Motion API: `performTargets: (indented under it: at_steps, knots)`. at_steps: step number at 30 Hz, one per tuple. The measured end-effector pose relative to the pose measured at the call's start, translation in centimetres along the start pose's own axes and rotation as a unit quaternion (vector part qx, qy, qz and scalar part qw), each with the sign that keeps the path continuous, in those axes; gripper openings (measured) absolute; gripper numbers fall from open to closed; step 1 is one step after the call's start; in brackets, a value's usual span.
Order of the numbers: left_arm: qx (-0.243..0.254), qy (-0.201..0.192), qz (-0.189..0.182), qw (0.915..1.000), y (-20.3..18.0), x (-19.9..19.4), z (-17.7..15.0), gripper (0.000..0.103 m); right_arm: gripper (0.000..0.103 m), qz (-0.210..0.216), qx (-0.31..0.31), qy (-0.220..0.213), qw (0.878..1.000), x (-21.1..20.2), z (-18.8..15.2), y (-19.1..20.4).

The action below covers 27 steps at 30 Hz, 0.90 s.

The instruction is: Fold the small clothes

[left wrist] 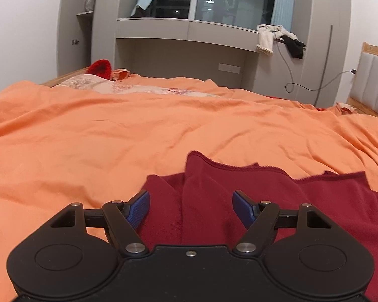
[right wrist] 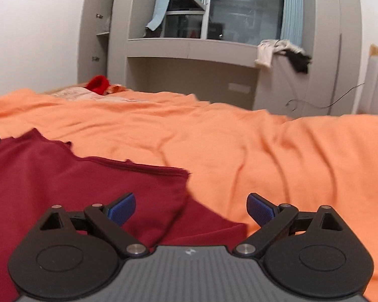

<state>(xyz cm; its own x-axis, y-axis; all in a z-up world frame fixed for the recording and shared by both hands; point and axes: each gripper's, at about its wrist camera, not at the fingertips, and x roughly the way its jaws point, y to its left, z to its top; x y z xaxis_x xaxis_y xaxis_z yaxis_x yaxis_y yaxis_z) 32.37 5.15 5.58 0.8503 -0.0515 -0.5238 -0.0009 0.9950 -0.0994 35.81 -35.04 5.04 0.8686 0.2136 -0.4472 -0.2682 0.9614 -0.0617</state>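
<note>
A dark red garment [left wrist: 214, 196] lies rumpled on the orange bed cover [left wrist: 113, 130], with a raised fold near its far edge. My left gripper [left wrist: 191, 207] is open and empty just above the garment's near left part. In the right wrist view the same garment [right wrist: 63, 176] lies at the left, partly folded over itself. My right gripper [right wrist: 191, 210] is open and empty over the garment's right edge, where it meets the orange cover [right wrist: 264, 156].
A bright red item [left wrist: 100, 68] and a pale patterned cloth [left wrist: 100, 85] lie at the bed's far side. Behind stand a grey wall unit and window [left wrist: 214, 0], clothes [left wrist: 277, 37] hung on its ledge, a cable, and a padded headboard [left wrist: 373, 85] at right.
</note>
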Motion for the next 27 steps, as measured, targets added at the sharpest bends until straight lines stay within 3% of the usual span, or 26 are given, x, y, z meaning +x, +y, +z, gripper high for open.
performTargets:
  at_steps: [2, 3, 5, 9, 10, 11, 12, 14, 17, 20, 22, 27]
  knots:
    - [0.002, 0.003, -0.003, 1.0, -0.3, -0.4, -0.2, 0.073, 0.077, 0.004, -0.002, 0.005, 1.0, 0.1, 0.2, 0.0]
    - [0.002, 0.004, -0.001, 1.0, -0.4, -0.6, -0.3, 0.069, 0.073, 0.008, 0.0, 0.01, 1.0, 0.4, 0.4, -0.1]
    - [0.006, 0.004, -0.001, 1.0, -0.6, -0.8, -0.5, 0.058, 0.055, 0.02, 0.004, 0.022, 1.0, 0.8, 0.3, 0.0]
    - [0.007, 0.026, 0.002, 0.9996, -0.5, -0.4, -0.9, 0.048, 0.049, 0.042, 0.019, 0.059, 0.997, 2.8, -0.3, 0.1]
    - [0.003, 0.034, 0.006, 0.9994, -0.3, -0.1, -1.0, 0.043, 0.042, 0.049, 0.026, 0.068, 0.996, 3.2, -0.5, 0.0]
    - [0.0, 0.041, 0.009, 0.9991, -0.1, 0.2, -1.1, 0.035, 0.025, 0.054, 0.034, 0.075, 0.995, 3.5, -0.6, -0.2]
    - [-0.004, 0.046, 0.01, 0.9989, 0.1, 0.4, -1.2, 0.03, 0.017, 0.055, 0.037, 0.077, 0.995, 3.7, -0.6, -0.2]
    - [-0.009, 0.049, 0.009, 0.9987, 0.4, 0.5, -1.3, 0.007, 0.006, 0.042, 0.015, 0.068, 0.997, 3.5, -0.4, 0.3]
    - [-0.013, 0.033, 0.014, 0.9993, 0.3, -0.1, -1.2, 0.006, 0.005, -0.001, -0.033, 0.029, 0.999, 2.2, 0.3, 1.5]
    - [-0.012, -0.005, 0.032, 0.9994, 0.0, -1.5, -0.9, 0.005, 0.005, -0.029, -0.041, -0.005, 0.999, 1.3, 0.8, 1.6]
    - [-0.013, -0.014, 0.039, 0.9991, 0.1, -1.9, -0.6, 0.005, 0.005, -0.039, -0.042, -0.002, 0.998, 1.5, 0.5, 1.5]
    - [-0.003, 0.025, 0.047, 0.9986, 0.4, -0.1, -1.4, 0.005, 0.005, -0.043, -0.056, 0.041, 0.997, 3.4, -1.0, 1.9]
